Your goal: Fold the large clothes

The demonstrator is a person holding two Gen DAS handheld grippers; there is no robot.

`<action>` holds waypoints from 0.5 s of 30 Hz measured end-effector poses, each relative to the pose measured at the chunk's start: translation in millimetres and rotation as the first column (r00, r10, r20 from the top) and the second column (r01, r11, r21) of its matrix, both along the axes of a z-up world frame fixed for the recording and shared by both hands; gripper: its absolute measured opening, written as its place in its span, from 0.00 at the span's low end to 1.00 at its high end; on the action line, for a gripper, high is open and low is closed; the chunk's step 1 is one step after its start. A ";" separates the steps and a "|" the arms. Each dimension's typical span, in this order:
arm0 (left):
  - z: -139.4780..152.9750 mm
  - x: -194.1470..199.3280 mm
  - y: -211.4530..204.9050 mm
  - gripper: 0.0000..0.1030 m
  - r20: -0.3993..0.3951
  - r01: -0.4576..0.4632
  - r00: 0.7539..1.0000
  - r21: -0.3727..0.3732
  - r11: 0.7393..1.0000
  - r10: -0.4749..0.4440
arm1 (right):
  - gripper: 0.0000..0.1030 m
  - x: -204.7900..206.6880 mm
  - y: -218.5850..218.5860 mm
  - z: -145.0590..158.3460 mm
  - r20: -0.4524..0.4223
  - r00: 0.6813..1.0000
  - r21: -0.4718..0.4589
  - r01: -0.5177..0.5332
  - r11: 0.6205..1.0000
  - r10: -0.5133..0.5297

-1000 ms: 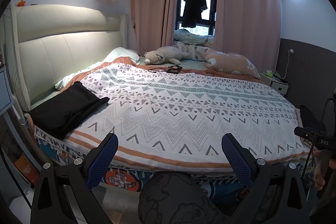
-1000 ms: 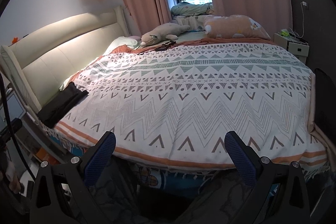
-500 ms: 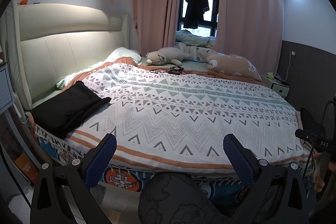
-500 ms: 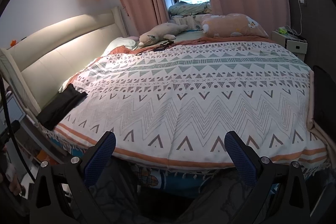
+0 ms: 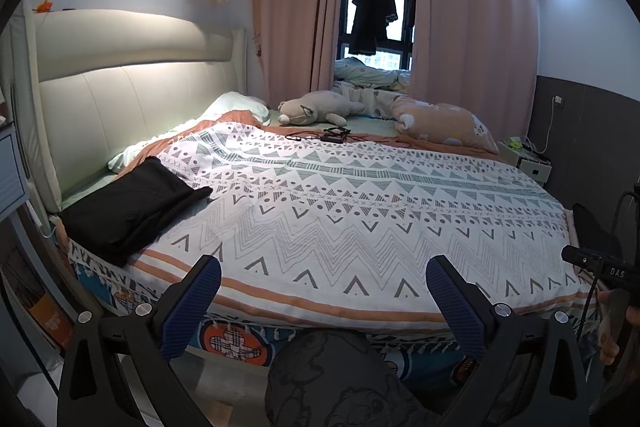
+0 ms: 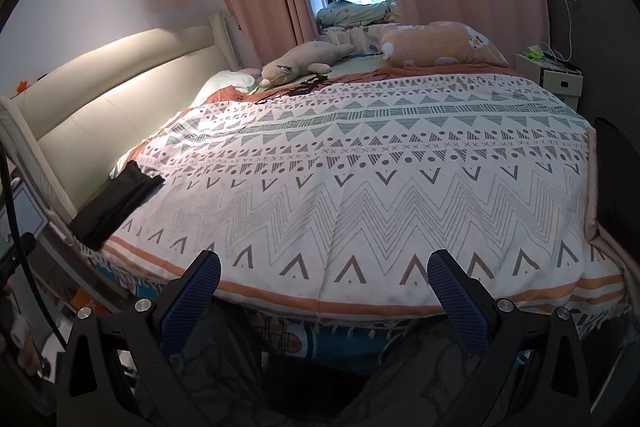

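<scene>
- The letters "DAS" are read in white on a black device at the right edge of the left wrist view; no other writing can be made out.
- The left gripper is held with its blue-padded fingers wide apart and nothing between them, above the near edge of the bed.
- The right gripper is likewise spread apart and empty, in front of the same edge.
- A folded black garment is laid flat at the near left corner of the patterned quilt, close to the cream headboard.
- At the far side of the bed a plush toy and an orange pillow are seen, with dark cables just in front of the toy.
- Pink curtains are parted around a window where a dark coat is hung; a white nightstand is placed to the right.
- A grey printed trouser knee is seen below the left gripper.
- Compared with a second ago, the left camera is raised slightly, so more of the headboard is shown; the garment is unmoved and both grippers are unchanged.
</scene>
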State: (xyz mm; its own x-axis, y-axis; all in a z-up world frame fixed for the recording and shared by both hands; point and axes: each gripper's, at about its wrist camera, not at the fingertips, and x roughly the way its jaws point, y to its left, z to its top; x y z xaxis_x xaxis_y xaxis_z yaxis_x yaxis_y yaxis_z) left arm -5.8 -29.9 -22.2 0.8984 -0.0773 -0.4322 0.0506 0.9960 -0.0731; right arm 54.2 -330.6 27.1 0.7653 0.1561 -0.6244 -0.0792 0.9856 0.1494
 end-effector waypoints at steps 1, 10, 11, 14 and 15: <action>-0.1 0.4 0.1 0.99 -0.001 -0.004 1.000 0.008 1.000 0.004 | 1.00 0.3 -0.1 0.1 0.000 1.000 0.001 0.001 1.000 -0.001; -0.2 1.6 5.8 0.99 -0.008 -0.005 1.000 0.010 1.000 0.005 | 1.00 -1.5 3.4 -3.7 -0.008 1.000 0.003 0.013 1.000 -0.013; -0.4 1.6 5.5 0.99 -0.008 -0.005 1.000 0.009 1.000 0.005 | 1.00 -1.6 3.6 -4.4 -0.010 1.000 0.004 0.014 1.000 -0.014; -1.1 1.8 5.2 0.99 -0.008 -0.004 1.000 0.006 1.000 0.005 | 1.00 -2.1 5.2 -5.2 -0.012 1.000 0.005 0.017 1.000 -0.016; -1.3 1.8 4.7 0.99 -0.007 -0.004 1.000 0.007 1.000 0.004 | 1.00 -2.0 5.1 -5.3 -0.012 1.000 0.005 0.016 1.000 -0.016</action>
